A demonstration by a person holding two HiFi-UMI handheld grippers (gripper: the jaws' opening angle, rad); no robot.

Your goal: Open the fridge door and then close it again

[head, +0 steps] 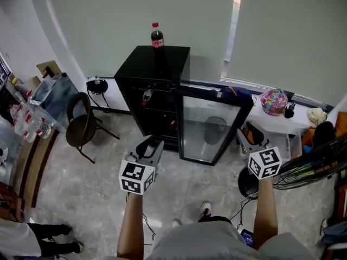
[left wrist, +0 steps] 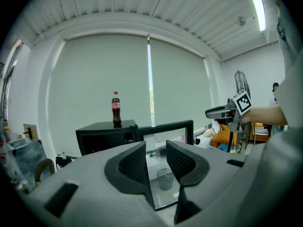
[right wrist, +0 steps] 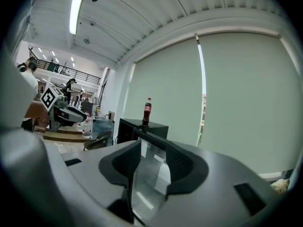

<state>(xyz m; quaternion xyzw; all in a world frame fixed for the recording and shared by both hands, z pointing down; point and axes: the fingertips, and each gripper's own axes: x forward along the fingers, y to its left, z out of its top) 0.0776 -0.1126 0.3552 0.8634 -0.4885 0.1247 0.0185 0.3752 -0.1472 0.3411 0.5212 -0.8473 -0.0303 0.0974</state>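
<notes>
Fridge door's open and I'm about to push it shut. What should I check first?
1. Glass fridge door swung wide open: ok.
2. Left tongs apart and empty: ok.
3. Right tongs apart and empty: ok.
4. Tongs in contact with the door: not ok, both hang short of it.
5. Cola bottle upright on top of the fridge: ok.
6. Bottle inside clear of the closing door: cannot tell.
</notes>
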